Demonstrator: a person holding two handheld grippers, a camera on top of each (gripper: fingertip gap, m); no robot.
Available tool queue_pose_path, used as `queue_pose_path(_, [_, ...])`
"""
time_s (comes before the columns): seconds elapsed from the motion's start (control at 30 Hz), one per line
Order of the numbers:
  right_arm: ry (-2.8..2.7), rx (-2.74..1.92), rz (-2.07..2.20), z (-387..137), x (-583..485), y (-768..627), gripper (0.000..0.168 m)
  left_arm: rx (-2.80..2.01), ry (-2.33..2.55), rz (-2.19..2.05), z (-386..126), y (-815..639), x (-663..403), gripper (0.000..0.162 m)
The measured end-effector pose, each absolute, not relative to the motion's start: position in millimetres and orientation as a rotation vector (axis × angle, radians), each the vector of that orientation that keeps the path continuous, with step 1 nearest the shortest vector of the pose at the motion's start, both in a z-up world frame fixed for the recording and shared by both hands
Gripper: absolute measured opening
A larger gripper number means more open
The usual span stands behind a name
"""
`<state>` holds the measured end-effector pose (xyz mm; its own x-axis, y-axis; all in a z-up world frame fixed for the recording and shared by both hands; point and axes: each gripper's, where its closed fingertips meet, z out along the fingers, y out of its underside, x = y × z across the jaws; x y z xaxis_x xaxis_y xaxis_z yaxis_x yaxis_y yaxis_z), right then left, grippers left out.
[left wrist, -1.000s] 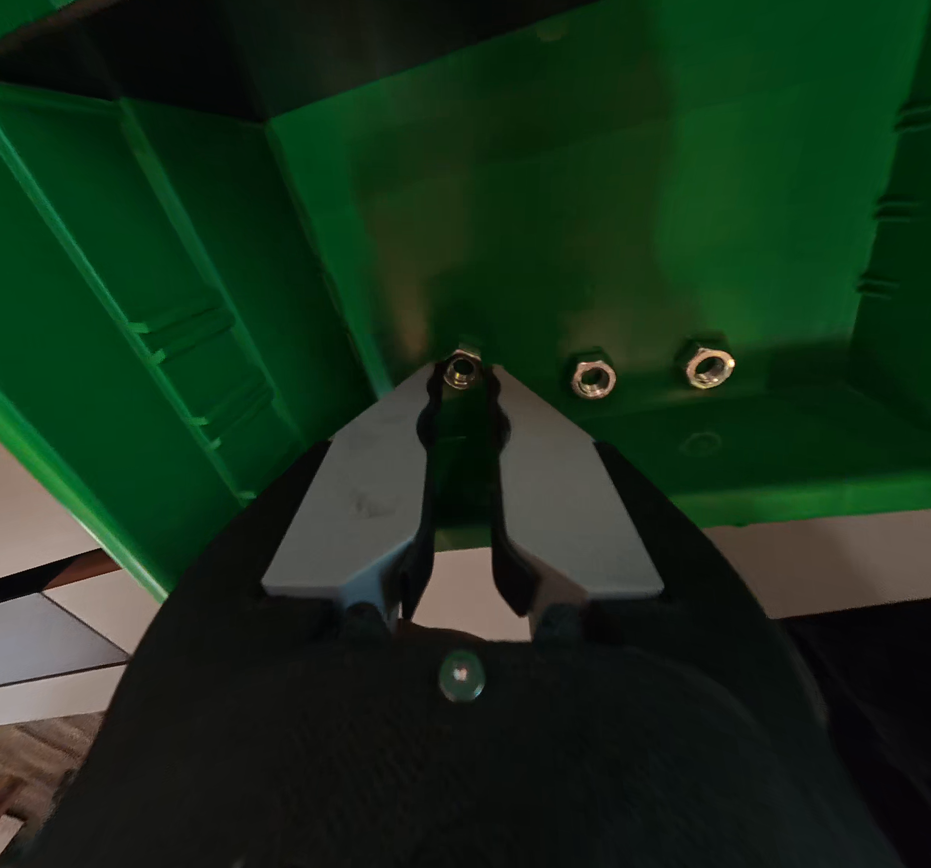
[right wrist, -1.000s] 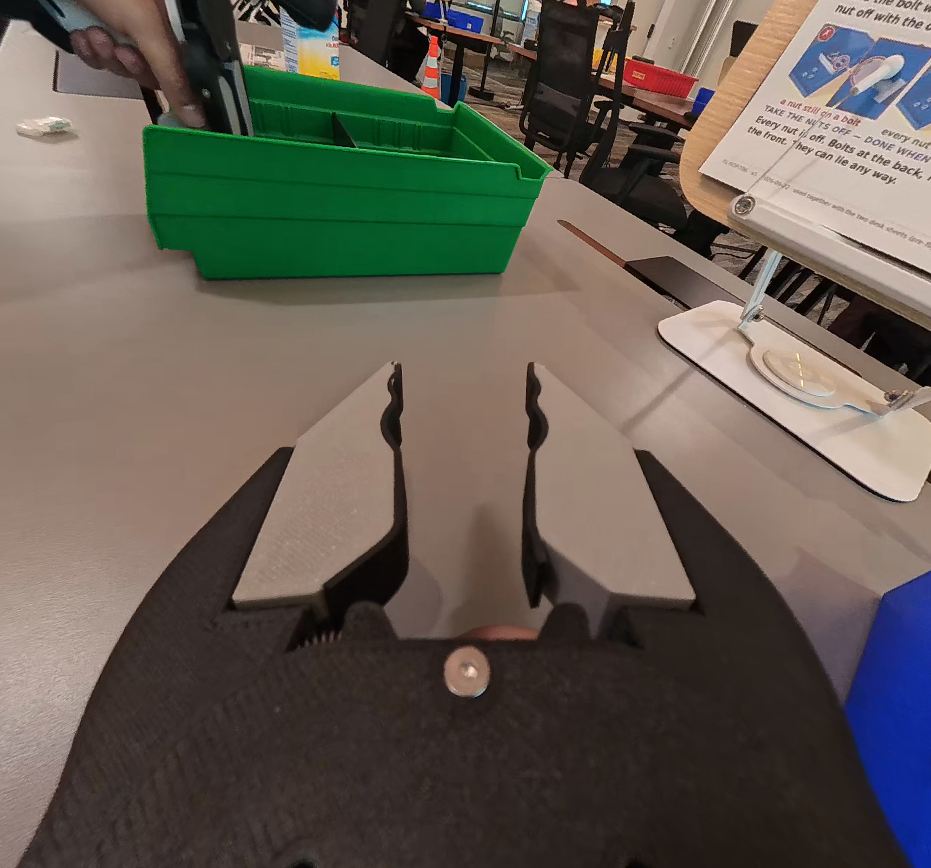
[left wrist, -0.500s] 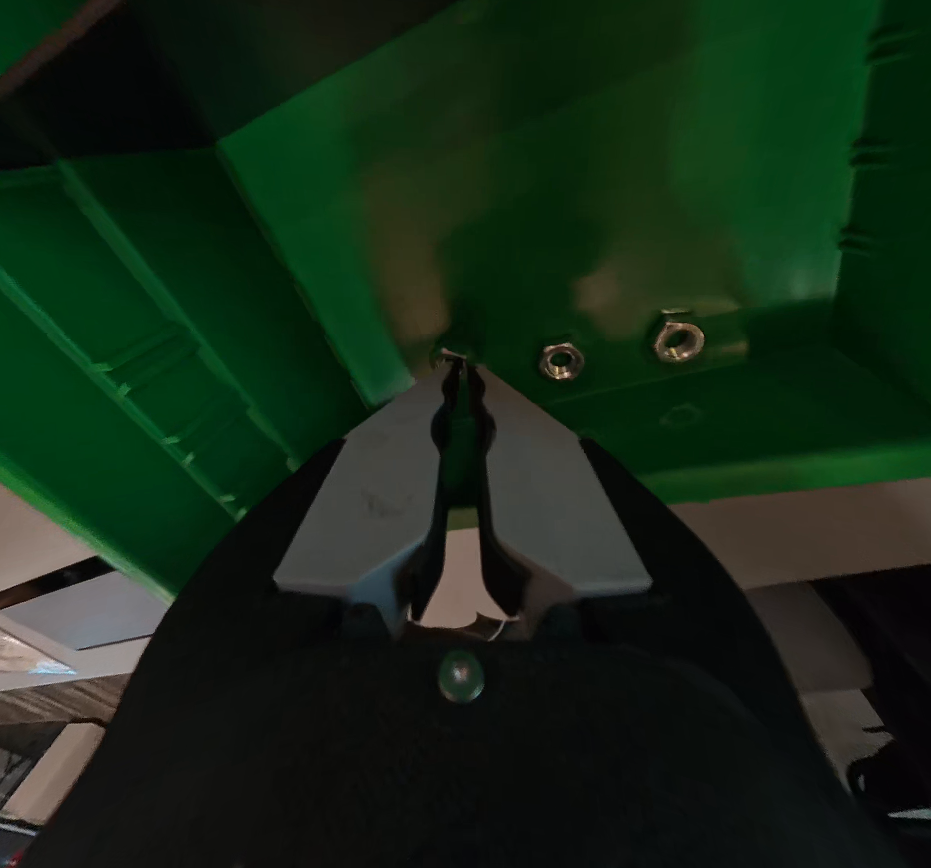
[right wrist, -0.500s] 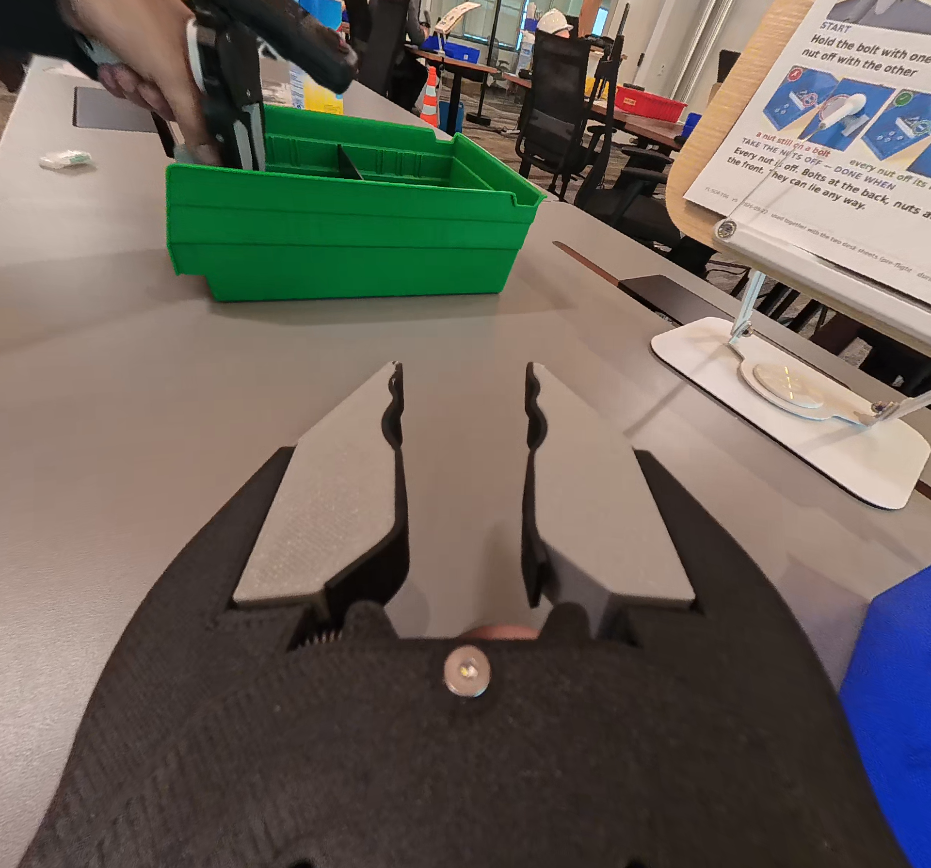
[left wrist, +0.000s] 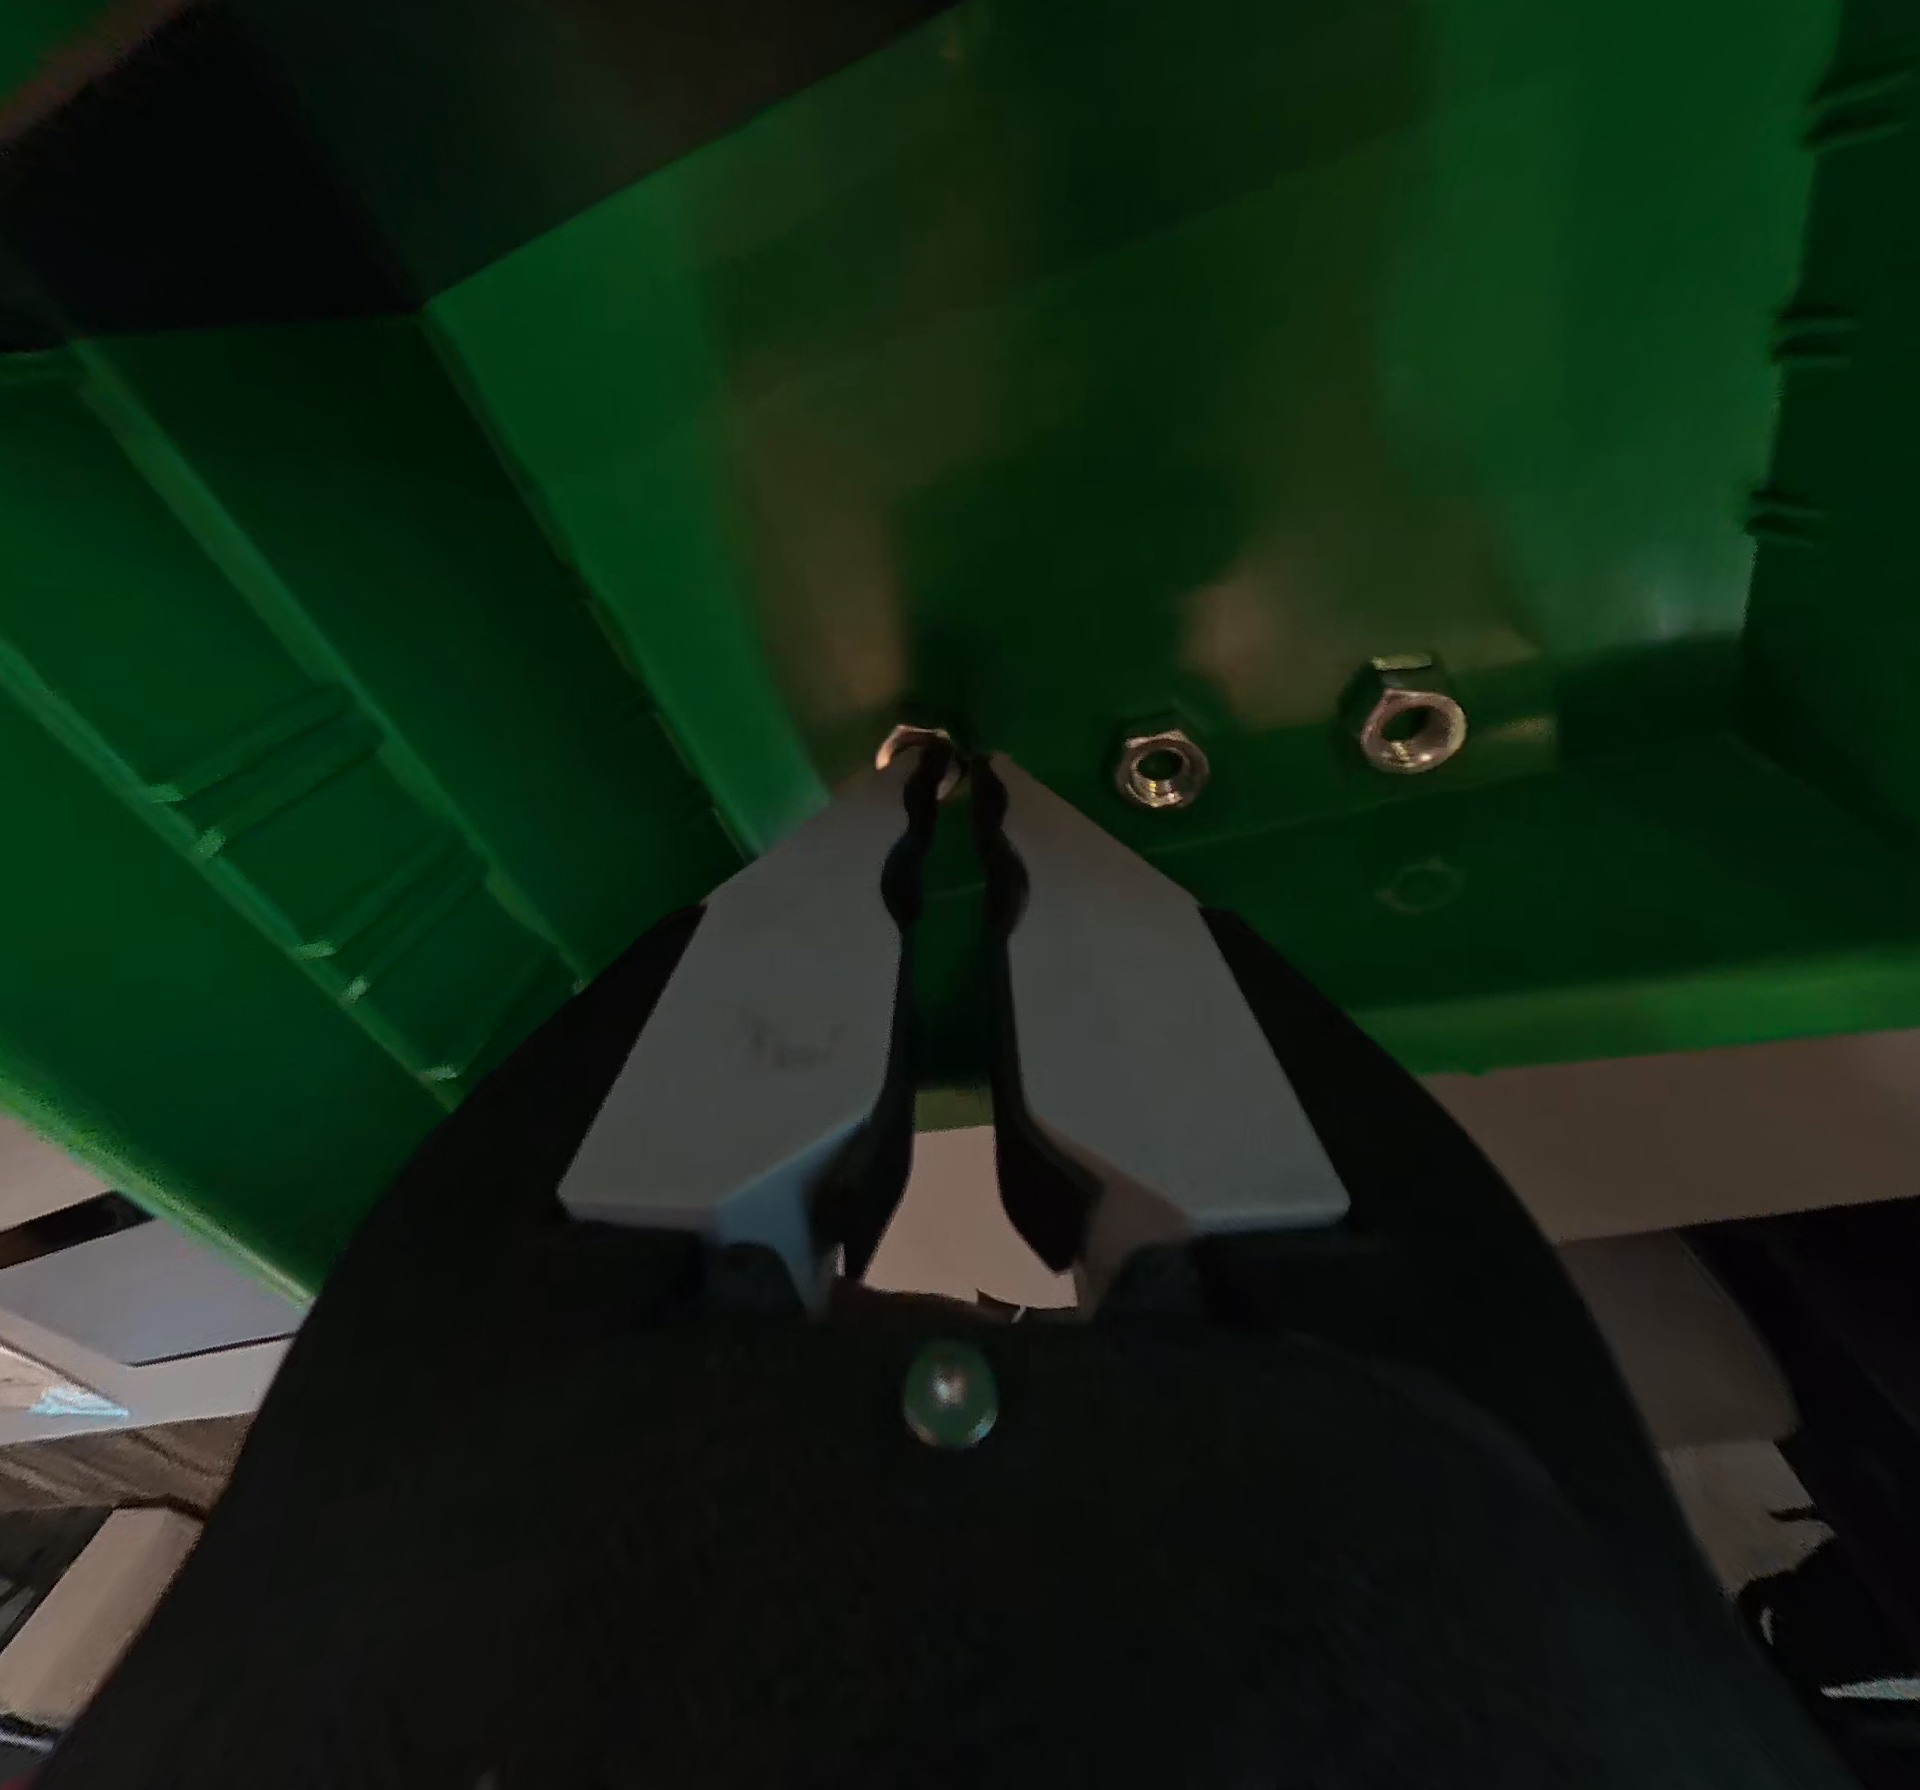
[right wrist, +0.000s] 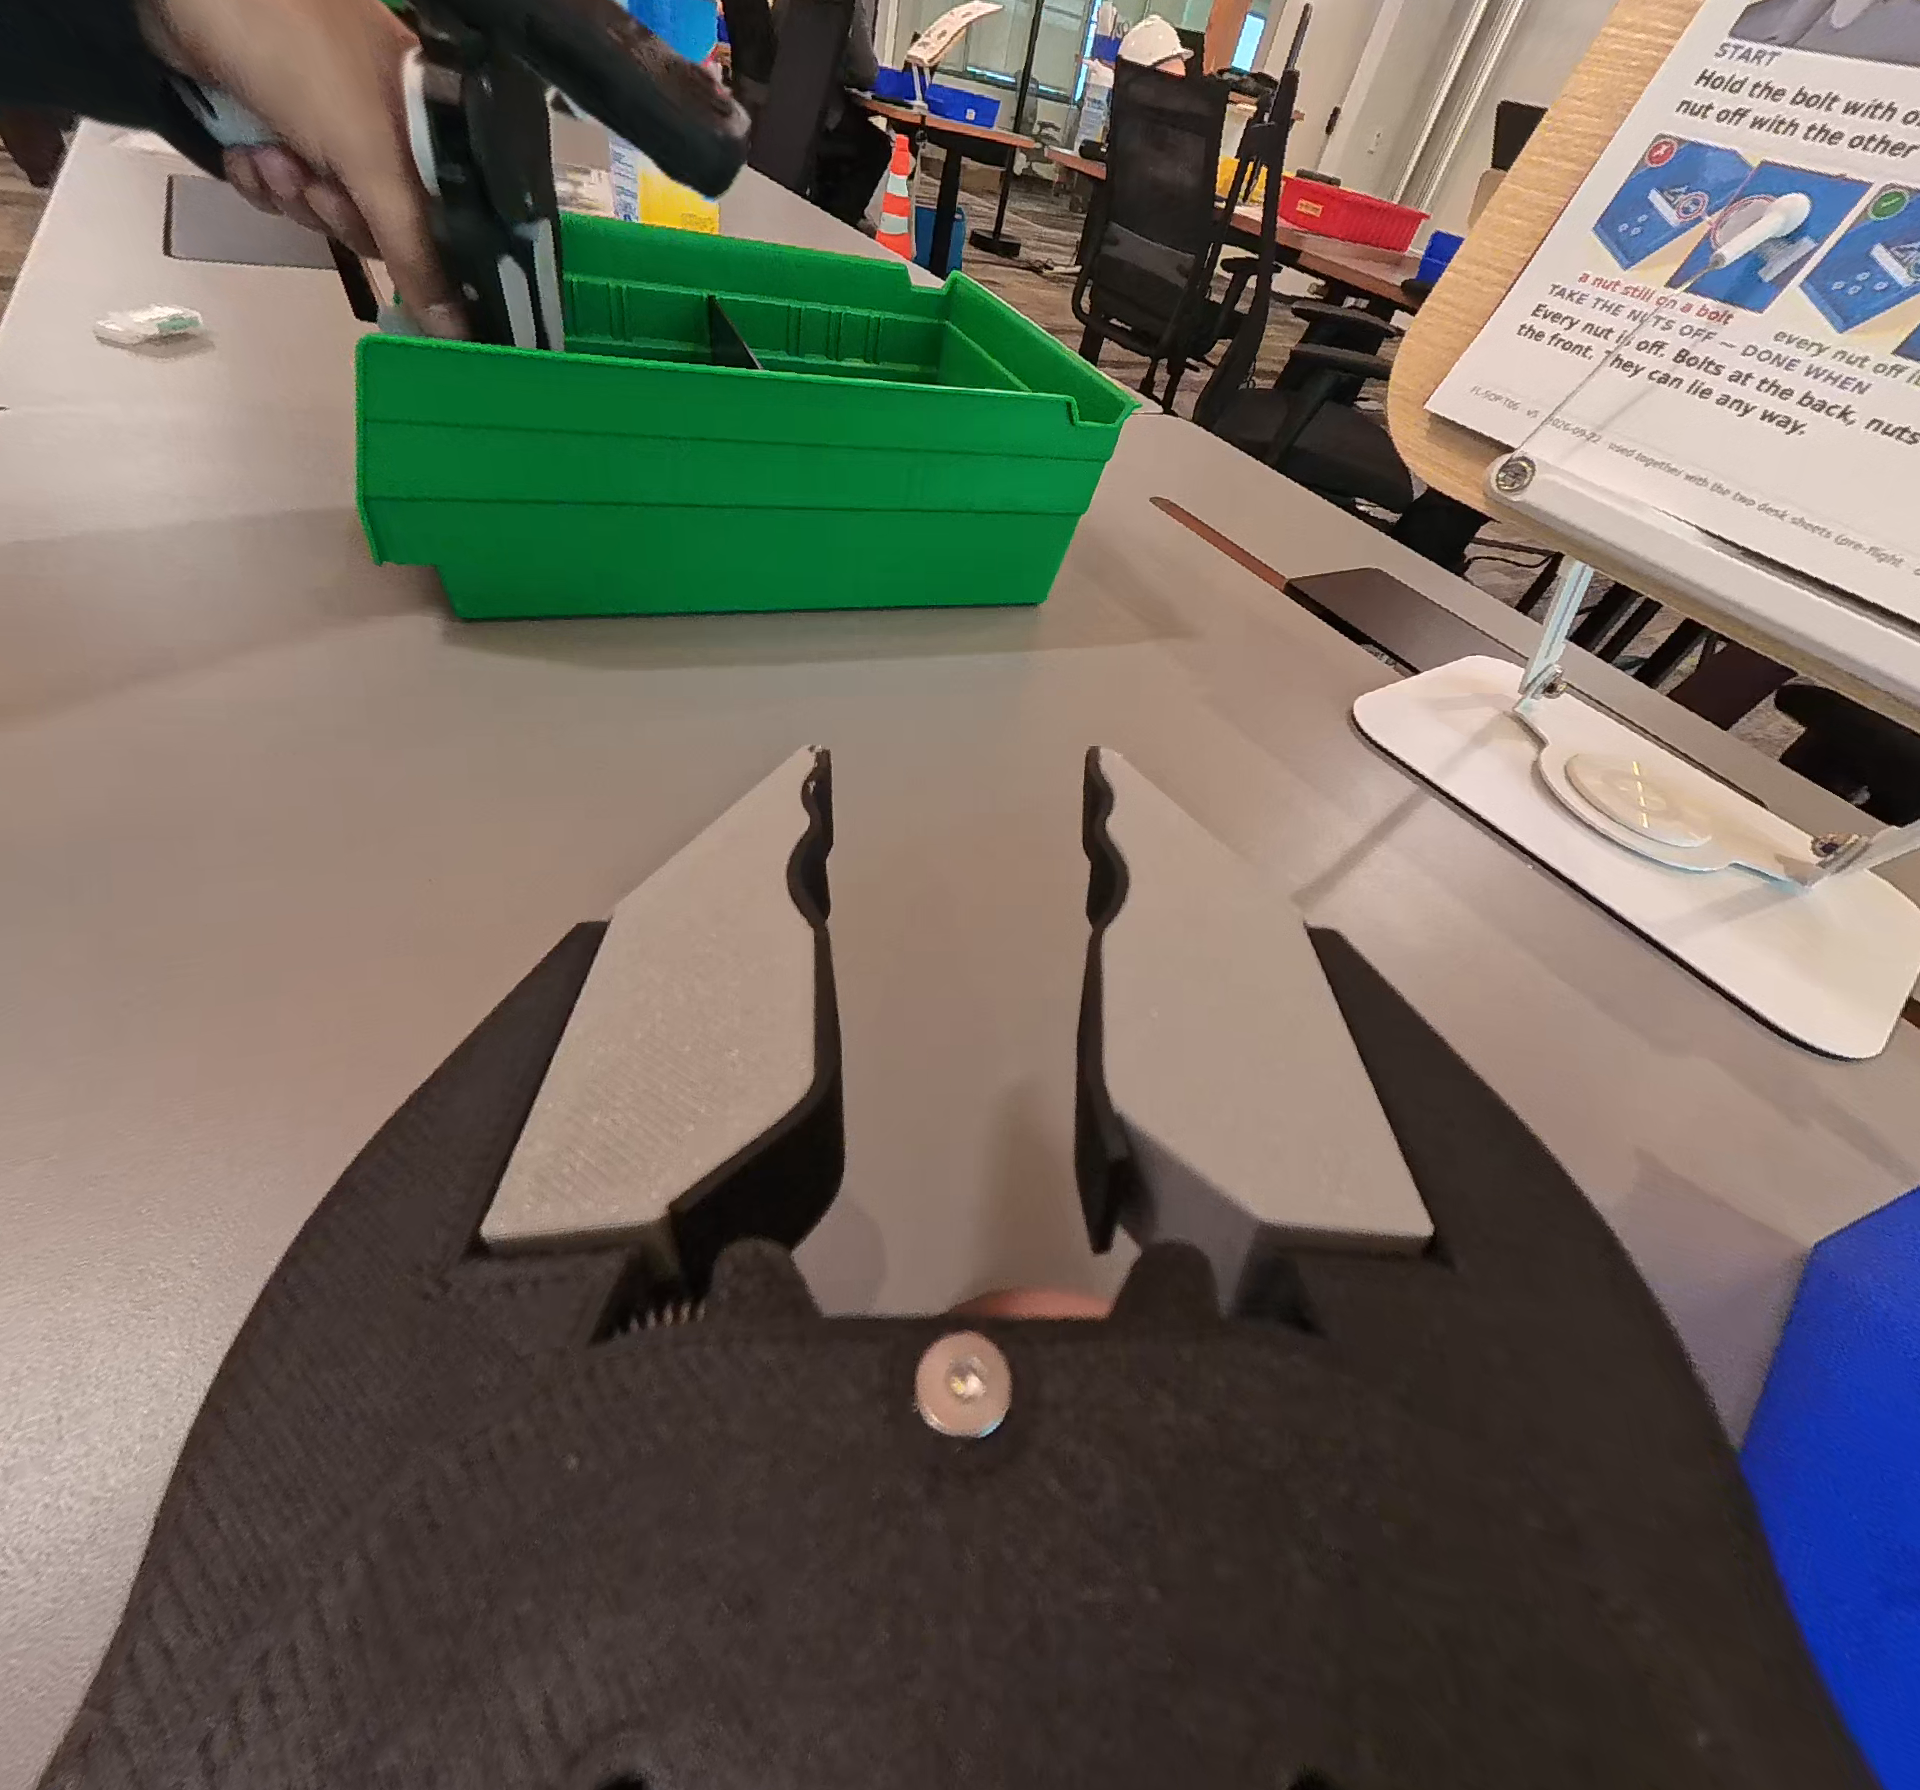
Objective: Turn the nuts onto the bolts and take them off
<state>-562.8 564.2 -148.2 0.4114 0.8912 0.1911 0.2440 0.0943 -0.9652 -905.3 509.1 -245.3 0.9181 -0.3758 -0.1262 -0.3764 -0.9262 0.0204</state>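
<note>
My left gripper [left wrist: 951,766] reaches into the green bin [left wrist: 1143,390], and its jaws are pinched on a small steel nut [left wrist: 910,741] at the very tips. Most of this nut is hidden by the fingers. Two more nuts [left wrist: 1161,772] [left wrist: 1411,728] lie to its right along the bin's wall. In the right wrist view the left gripper [right wrist: 514,286], held by a hand [right wrist: 281,78], dips into the near left corner of the bin [right wrist: 727,493]. My right gripper [right wrist: 956,774] is open and empty, low over the grey table [right wrist: 312,805]. No bolts show.
A black divider [right wrist: 734,344] crosses the bin. An instruction sheet on a white stand [right wrist: 1621,867] is at the right. A blue object [right wrist: 1849,1449] sits at the near right edge. A small white packet [right wrist: 145,325] lies far left. Chairs and desks stand beyond the table. One gripper's finger ends stand about 35 cm off the other's. From my right tips it is roughly 20 cm to the blue object [right wrist: 1849,1449]; from my left, 55 cm.
My left gripper's jaws have closed from a small gap onto the leftmost nut, and it has tilted slightly. My right gripper stays open and has shifted a little.
</note>
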Motion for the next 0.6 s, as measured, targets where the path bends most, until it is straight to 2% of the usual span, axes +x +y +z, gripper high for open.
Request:
queue_pose_path(0.37, [-1.088,-1.428,0.652,-147,-563,564,0.045,-3.015,0.609,0.167,-242,516,-904,0.003])
queue_pose_path(0.47, [-1.09,-1.429,0.654,-148,-563,563,0.045,-2.933,0.594,0.196,-220,527,-904,0.003])
queue_pose_path(0.6, [-1.092,-1.427,0.652,-148,-563,563,0.045,-2.68,0.602,0.126,-158,553,-876,0.003])
